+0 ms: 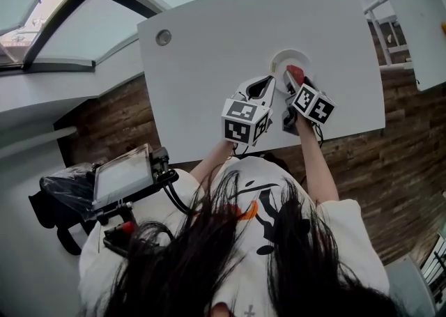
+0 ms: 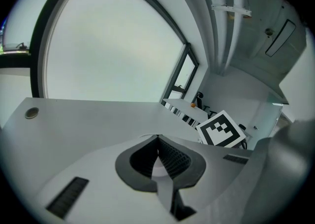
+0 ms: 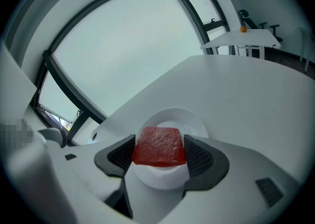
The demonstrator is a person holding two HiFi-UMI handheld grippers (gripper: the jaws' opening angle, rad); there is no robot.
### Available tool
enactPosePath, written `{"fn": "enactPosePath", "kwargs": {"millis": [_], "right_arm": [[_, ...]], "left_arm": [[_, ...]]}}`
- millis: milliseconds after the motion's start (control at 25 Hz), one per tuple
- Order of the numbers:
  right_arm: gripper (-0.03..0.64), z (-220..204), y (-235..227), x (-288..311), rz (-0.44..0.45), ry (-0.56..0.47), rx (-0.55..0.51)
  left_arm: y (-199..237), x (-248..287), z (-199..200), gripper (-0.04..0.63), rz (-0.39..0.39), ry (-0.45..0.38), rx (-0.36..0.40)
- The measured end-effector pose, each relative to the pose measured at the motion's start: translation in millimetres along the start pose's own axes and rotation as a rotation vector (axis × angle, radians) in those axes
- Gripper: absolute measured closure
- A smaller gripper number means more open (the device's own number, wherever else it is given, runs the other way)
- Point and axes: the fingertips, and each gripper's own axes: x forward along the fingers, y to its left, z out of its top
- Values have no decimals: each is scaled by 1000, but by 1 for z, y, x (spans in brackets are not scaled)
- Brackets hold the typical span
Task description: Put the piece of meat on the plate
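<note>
Right gripper (image 3: 158, 150): jaws clamped on the piece of meat (image 3: 158, 145), a red slab held flat between the two ribbed pads.
Piece of meat: between the right jaws and directly over the white plate (image 3: 198, 125), which lies under and just beyond the jaw tips. Whether the slab's underside already rests on the plate cannot be told.
Left gripper (image 2: 157, 140): jaws together, tips touching, nothing between them, with bare white table (image 2: 88, 119) beyond the tips. From overhead it sits just beside the plate and its tips point at the rim.
Stage: the scene fits a slab about to be released onto the plate, or one just gripped there.
Risk, sticking: if the jaws part, the soft slab could cling to one pad and be dragged sideways over the rim.
Risk, drop: if there is air beneath the jaws, a release could land the slab on edge or half off the plate.
Risk, plate: nothing holds the plate. A knock from either set of jaws could slide it on the smooth table.
Writing: none readable. Only black-and-white squares show on the marker cubes (image 1: 244, 120), and the person's shirt (image 1: 268, 221) carries a black-and-orange graphic without legible words.
</note>
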Motion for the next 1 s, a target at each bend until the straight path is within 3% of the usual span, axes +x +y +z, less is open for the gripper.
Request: {"fn": "enactPosePath", "kwargs": {"millis": [560, 1000], "right_arm": [[302, -5, -2, 17, -138, 112, -316], [302, -10, -10, 23, -183, 102, -422]], "left_arm": [[8, -2, 4, 589, 18, -16, -14], [10, -2, 4, 590, 21, -20, -2]]}}
